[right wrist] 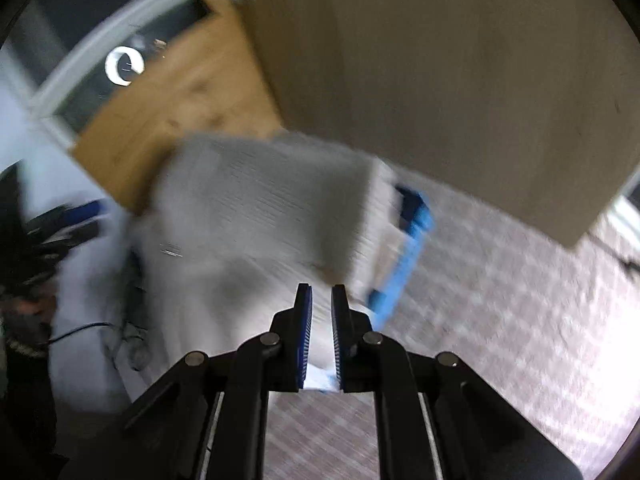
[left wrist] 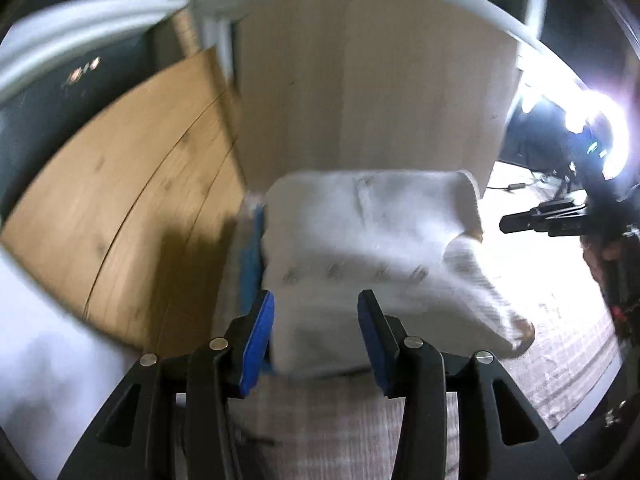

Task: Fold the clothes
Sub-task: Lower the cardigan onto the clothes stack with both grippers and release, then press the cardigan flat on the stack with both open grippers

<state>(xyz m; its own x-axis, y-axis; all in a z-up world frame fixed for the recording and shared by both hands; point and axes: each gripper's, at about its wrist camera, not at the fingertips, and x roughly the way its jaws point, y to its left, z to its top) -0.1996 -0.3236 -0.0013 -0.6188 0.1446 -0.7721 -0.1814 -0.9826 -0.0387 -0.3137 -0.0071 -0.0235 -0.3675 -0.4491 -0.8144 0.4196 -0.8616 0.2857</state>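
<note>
A white folded cloth point(left wrist: 360, 248) with a row of grey marks hangs in front of my left gripper point(left wrist: 316, 340). Its near edge lies between the blue pads, which stand apart without pinching it. A blue strip point(left wrist: 252, 260) shows along its left side. In the right wrist view the same cloth point(right wrist: 260, 208) is blurred, with the blue strip point(right wrist: 412, 240) at its right. My right gripper point(right wrist: 321, 320) is shut on a white and blue bit of the cloth, deep between its pads. The right gripper's black fingers point(left wrist: 540, 220) show at the cloth's right edge.
A large pale board point(left wrist: 360, 80) fills the space behind the cloth. Wooden floor point(left wrist: 120, 180) lies to the left, patterned carpet point(left wrist: 540, 320) to the right. A bright lamp point(left wrist: 608, 132) glares at the far right. Dark cables point(right wrist: 120, 340) lie at the left.
</note>
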